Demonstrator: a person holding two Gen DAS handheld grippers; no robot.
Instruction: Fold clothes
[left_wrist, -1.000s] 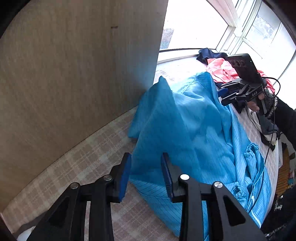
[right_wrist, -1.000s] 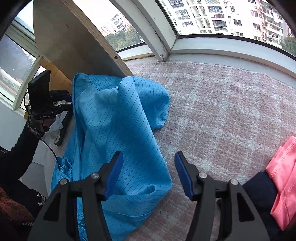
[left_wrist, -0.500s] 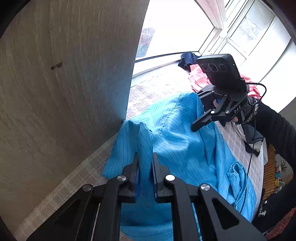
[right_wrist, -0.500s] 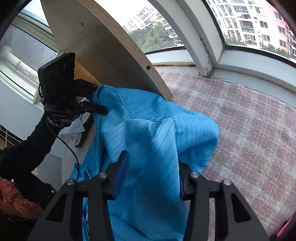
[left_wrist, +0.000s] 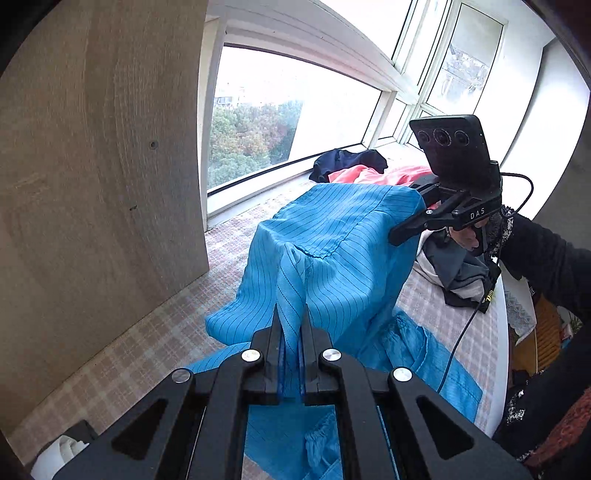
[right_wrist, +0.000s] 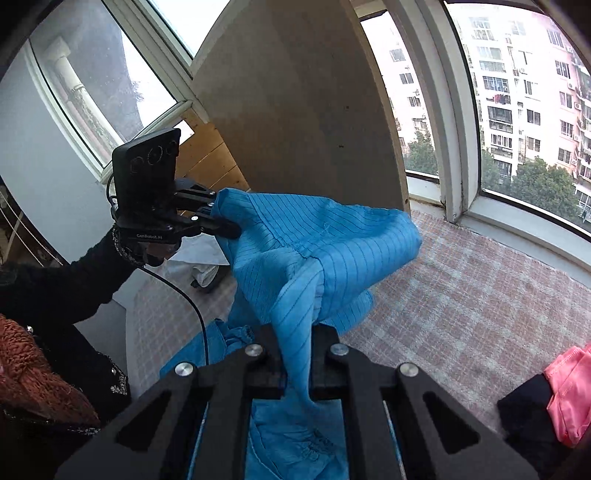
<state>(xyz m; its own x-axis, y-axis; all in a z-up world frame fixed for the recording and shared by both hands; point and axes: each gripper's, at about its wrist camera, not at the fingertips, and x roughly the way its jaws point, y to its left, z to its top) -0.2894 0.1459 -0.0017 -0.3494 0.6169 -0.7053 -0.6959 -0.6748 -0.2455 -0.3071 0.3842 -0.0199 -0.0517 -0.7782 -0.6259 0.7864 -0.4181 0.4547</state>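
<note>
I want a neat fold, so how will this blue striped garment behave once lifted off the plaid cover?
The blue striped garment is probably floppy: it sags between the left gripper and right gripper. It seems light, tenting from two pinches. Its trailing cuffs will likely drag and bunch.

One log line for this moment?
left claw: shut on blue garment | right claw: closing on same garment | state: partly raised

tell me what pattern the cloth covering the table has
A faded pink and beige plaid tablecloth, clearest in the right wrist view.
</note>
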